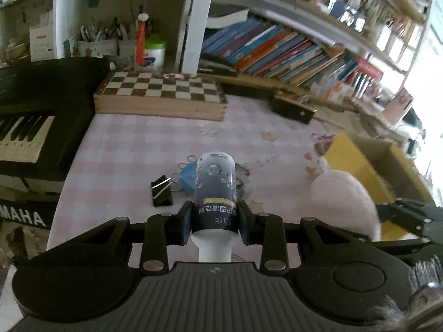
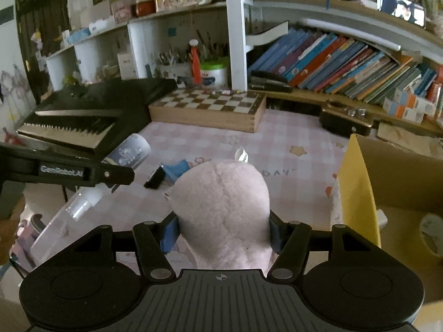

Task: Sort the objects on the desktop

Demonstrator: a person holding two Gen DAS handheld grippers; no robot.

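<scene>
The chessboard box [image 1: 160,94] sits at the desk's back. Well in front of it, the right gripper [image 2: 224,228], jaws half spread, clamps a pink plush toy [image 2: 221,207]. Leftward, the left gripper [image 1: 215,225], jaws narrow, pinches a spray bottle [image 1: 215,191] above a binder clip [image 1: 162,191].

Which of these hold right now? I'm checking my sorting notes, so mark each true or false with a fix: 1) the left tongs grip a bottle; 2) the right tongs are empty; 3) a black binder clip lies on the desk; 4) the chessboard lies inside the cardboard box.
1) True: the left tongs are shut on the spray bottle.
2) False: the right tongs clamp a pink plush toy.
3) True: the binder clip lies on the pink checked desk cover.
4) False: the chessboard lies at the back of the desk; the cardboard box is at the right.
</scene>
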